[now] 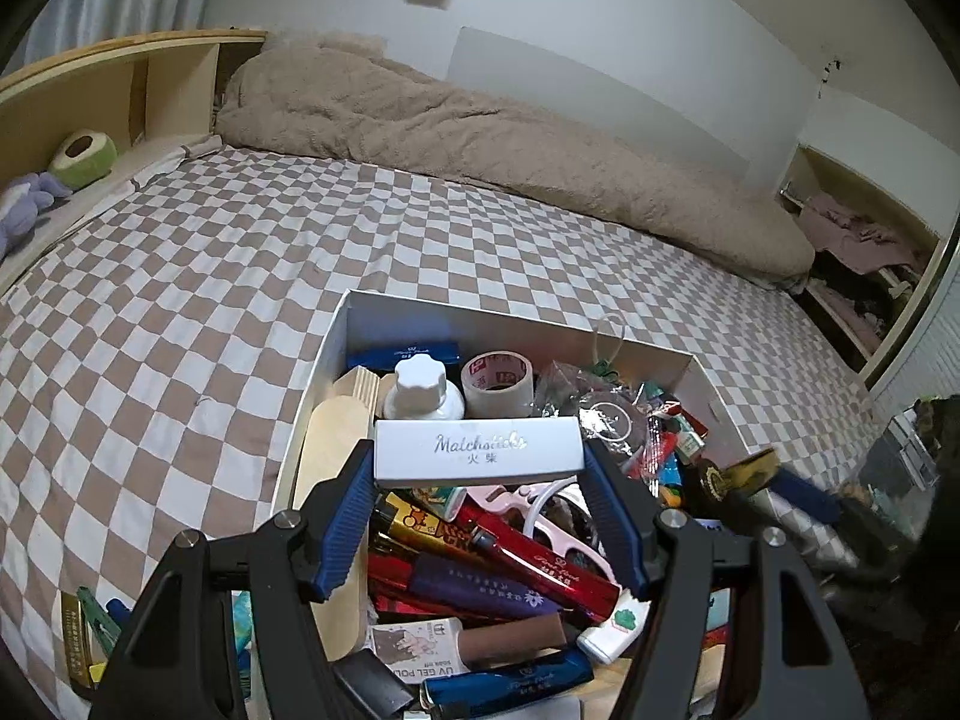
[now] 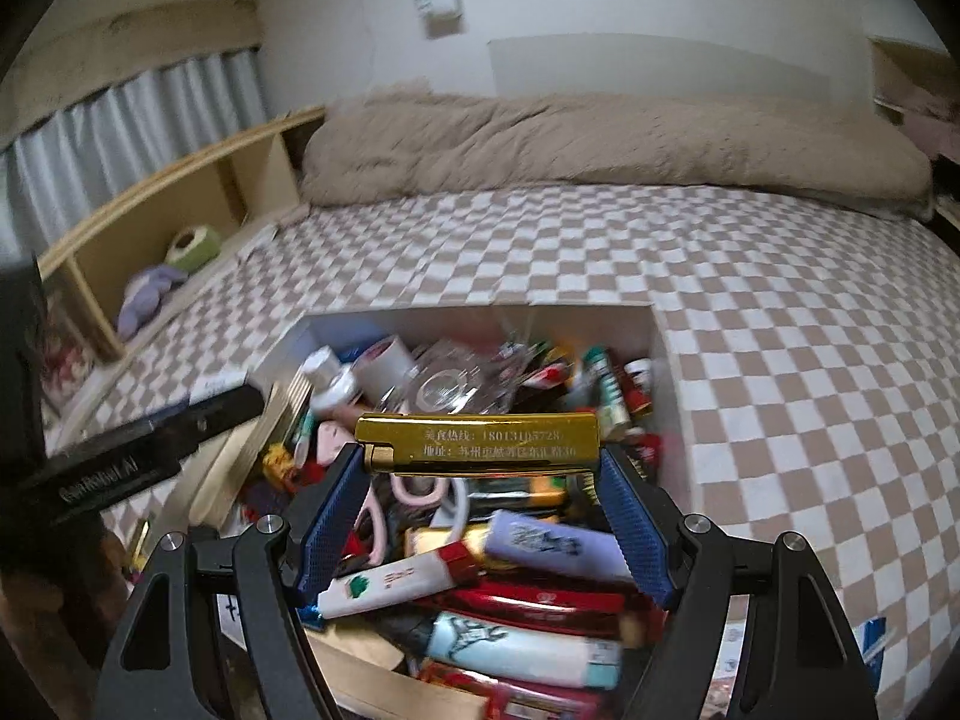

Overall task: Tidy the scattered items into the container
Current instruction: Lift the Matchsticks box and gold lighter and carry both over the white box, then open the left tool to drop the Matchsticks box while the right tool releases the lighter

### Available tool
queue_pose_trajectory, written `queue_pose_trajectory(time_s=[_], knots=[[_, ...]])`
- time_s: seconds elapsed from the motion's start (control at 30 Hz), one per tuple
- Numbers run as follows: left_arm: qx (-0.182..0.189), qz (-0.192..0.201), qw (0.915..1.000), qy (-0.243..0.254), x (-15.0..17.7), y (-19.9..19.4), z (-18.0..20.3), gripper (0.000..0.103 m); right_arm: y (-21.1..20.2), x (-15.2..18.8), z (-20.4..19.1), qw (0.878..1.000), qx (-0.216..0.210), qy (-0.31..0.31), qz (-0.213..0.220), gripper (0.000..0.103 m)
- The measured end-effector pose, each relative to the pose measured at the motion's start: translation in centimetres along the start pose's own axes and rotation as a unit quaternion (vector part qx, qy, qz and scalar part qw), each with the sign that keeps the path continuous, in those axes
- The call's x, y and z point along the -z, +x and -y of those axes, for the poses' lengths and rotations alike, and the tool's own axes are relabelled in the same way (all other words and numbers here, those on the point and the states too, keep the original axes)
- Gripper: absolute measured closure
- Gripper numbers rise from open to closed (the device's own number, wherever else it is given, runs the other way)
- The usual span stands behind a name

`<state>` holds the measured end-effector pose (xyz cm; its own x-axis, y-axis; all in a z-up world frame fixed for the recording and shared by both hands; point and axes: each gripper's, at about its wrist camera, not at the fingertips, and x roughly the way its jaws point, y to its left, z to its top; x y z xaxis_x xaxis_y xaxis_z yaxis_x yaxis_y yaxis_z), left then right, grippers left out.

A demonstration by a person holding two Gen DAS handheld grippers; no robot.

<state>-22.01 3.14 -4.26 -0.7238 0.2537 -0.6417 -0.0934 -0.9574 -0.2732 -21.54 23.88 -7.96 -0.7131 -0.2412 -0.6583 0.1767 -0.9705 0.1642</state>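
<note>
**Jaws clamped on two flat boxes above a full container**

Jaws of the left gripper (image 1: 479, 468) are clamped end to end on a white matchbox (image 1: 478, 449), held level over the middle of the white box (image 1: 510, 319) that stands on the checked bed (image 1: 180, 300). Jaws of the right gripper (image 2: 480, 456) grip a gold box (image 2: 477, 443) the same way, also level, above the same container. In the left view the gold box (image 1: 735, 471) shows at the right, blurred, so its exact height cannot be read there.

The container is already heaped: a tape roll (image 1: 498, 383) and a white bottle (image 1: 423, 390) stand at the far end, and red tubes (image 1: 528, 546) and pens crowd the near half.

Judged from this, the step in hand is the release of both boxes. It is best done low, with each box lowered until it nearly rests on the heap and laid flat along the tubes, so that it does not slide off the pile or over the rim. Releasing one side at a time would likely keep the two grippers from fouling each other. A few items (image 1: 84, 636) lie on the bed at the lower left, outside the container, not yet gathered.
</note>
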Motion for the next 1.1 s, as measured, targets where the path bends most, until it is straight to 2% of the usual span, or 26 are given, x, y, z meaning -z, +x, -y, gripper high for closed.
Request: queue_pose_trajectory(time_s=[0.3,0.37,0.4,0.8,1.1], knots=[[0.009,-0.004,0.9999,-0.005,0.2,0.3,-0.2,0.036,3.5,1.2,-1.4,0.998,-0.01,-0.013,-0.057,0.025],[0.012,-0.007,0.9999,-0.003,0.3,0.4,-0.1,0.036,3.3,1.4,-1.4,0.998,-0.008,-0.019,-0.057,0.007],[0.013,-0.008,0.9999,-0.002,0.3,0.5,-0.1,0.036,3.1,1.5,-1.3,0.998,-0.007,-0.022,-0.054,0.006],[0.045,-0.034,0.9984,-0.011,0.4,2.0,1.0,0.036,1.5,1.8,0.3,0.999,0.003,-0.017,-0.051,0.006],[0.02,-0.069,0.9965,0.043,1.4,4.3,3.0,0.036,1.3,1.9,0.3,0.998,0.002,-0.024,-0.051,0.006]])
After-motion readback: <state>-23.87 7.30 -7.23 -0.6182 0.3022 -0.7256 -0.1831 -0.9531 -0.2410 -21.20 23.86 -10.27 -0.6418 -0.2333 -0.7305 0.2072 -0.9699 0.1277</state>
